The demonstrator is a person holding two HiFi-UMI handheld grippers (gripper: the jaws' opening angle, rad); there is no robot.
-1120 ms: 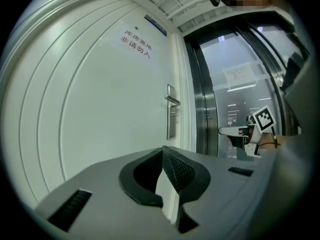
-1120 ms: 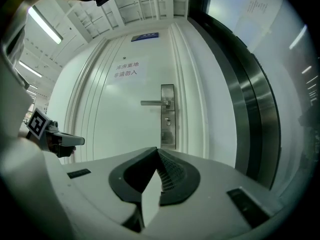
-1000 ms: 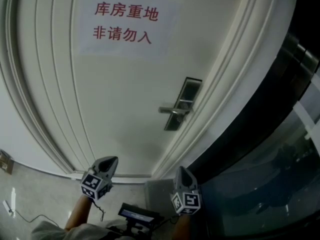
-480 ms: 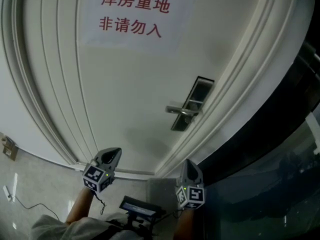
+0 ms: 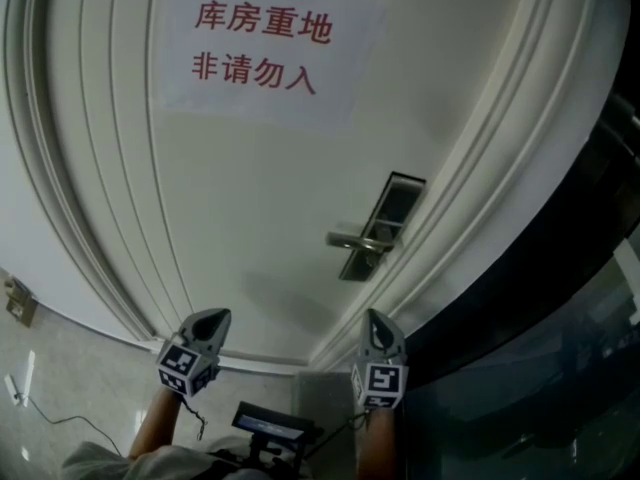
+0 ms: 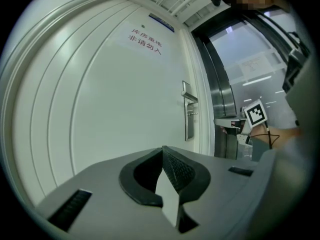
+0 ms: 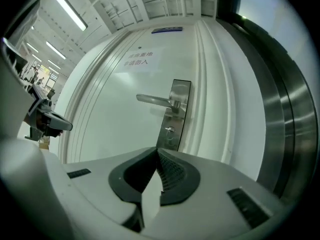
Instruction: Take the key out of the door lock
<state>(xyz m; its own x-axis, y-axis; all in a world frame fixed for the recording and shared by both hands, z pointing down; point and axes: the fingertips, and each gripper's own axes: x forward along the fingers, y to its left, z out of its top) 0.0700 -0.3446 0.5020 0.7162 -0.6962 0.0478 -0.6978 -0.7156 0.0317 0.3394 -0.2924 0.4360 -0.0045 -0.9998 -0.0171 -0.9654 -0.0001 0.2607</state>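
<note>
A steel lock plate point(image 5: 387, 218) with a lever handle point(image 5: 350, 238) sits on the white door point(image 5: 260, 198), near its right edge. In the right gripper view a small key point(image 7: 171, 130) sticks out of the plate point(image 7: 175, 114) below the handle point(image 7: 155, 101). My right gripper point(image 5: 377, 320) points up at the door below the lock, well short of it. Its jaws point(image 7: 157, 154) are shut and hold nothing. My left gripper point(image 5: 212, 317) hangs further left, also shut point(image 6: 162, 151) and empty. The lock plate point(image 6: 188, 116) shows far off in the left gripper view.
A paper sign point(image 5: 260, 48) with red characters is stuck high on the door. Moulded door frames point(image 5: 80, 198) run down both sides. Dark glass panels point(image 5: 560, 298) stand at the right. A cable point(image 5: 40, 413) lies on the floor at the left, and a black device point(image 5: 270, 428) hangs at the person's waist.
The head view has shifted, so the lock shows a little higher and further right. My right gripper has risen slightly toward the door. Both grippers have stayed shut.
</note>
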